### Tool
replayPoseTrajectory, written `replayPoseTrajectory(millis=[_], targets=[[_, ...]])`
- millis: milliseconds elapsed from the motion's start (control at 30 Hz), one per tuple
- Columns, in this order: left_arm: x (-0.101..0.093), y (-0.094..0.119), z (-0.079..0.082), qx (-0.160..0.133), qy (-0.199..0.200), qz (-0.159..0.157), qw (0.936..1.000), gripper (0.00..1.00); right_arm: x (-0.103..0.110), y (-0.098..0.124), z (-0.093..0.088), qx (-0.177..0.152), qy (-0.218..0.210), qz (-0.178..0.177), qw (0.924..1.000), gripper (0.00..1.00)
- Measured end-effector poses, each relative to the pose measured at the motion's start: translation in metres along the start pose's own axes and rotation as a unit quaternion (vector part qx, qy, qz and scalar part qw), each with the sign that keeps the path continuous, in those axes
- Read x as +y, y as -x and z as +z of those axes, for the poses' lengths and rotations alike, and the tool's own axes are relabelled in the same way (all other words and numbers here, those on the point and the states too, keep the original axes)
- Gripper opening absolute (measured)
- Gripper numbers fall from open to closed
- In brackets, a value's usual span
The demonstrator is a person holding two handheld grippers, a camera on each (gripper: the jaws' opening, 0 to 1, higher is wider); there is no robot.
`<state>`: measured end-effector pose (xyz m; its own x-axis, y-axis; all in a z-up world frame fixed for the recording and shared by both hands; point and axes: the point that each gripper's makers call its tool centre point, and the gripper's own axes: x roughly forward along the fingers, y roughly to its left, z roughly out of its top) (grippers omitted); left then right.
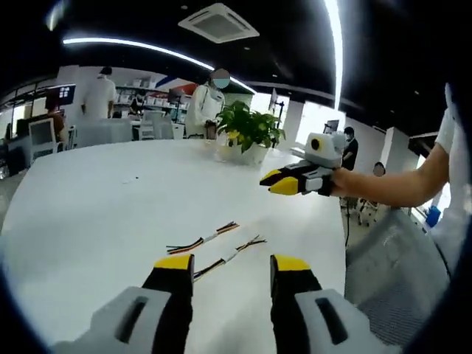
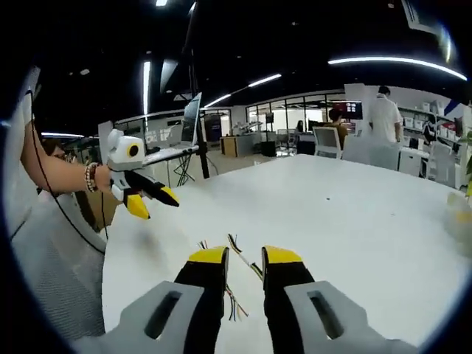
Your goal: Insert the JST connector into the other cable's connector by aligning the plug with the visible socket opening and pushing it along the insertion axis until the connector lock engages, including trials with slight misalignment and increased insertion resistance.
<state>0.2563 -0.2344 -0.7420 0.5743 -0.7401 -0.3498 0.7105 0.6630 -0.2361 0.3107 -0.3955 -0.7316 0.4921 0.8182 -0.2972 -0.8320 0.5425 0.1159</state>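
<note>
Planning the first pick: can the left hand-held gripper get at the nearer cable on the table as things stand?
Probably yes. The left hand-held gripper is open and empty, and the nearer cable lies on bare white table just ahead of its tips. The right hand-held gripper is held off to the side.

Two grippers are in play: the left gripper [image 1: 227, 264] at the bottom of the left gripper view and the right gripper [image 1: 284, 181] at middle right there. Two cables lie on the one white table [image 1: 96, 214], just above the lower jaws: the upper cable [image 1: 203, 240] and the lower cable [image 1: 232, 256]. One potted plant [image 1: 249, 131] stands at upper centre. One ceiling vent [image 1: 218, 22] sits at the top.
</note>
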Motion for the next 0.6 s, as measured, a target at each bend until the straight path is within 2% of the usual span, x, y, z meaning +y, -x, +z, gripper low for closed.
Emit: replayPoseTrajectory(millis=[167,267,333,467,600], targets=[[-0.010,0.036,0.005,-0.023,-0.003,0.023,0.9995,0.47,0.020,0.029,0.016,-0.019,0.015,-0.008,0.9997,0.24],[-0.013,0.059,0.016,-0.060,0.031,0.047,0.9966,0.50,0.028,0.044,0.015,-0.017,-0.010,-0.016,0.9997,0.38],[-0.016,0.074,0.019,-0.074,0.038,0.061,0.9947,0.51,0.032,0.055,0.014,-0.020,-0.014,-0.029,0.9993,0.44],[-0.017,0.098,0.012,-0.072,0.023,0.101,0.9920,0.61,0.041,0.076,0.016,-0.032,-0.007,-0.047,0.9983,0.42],[-0.027,0.116,0.003,-0.086,0.062,0.109,0.9884,0.68,0.050,0.091,0.009,-0.039,-0.024,-0.060,0.9971,0.46]])
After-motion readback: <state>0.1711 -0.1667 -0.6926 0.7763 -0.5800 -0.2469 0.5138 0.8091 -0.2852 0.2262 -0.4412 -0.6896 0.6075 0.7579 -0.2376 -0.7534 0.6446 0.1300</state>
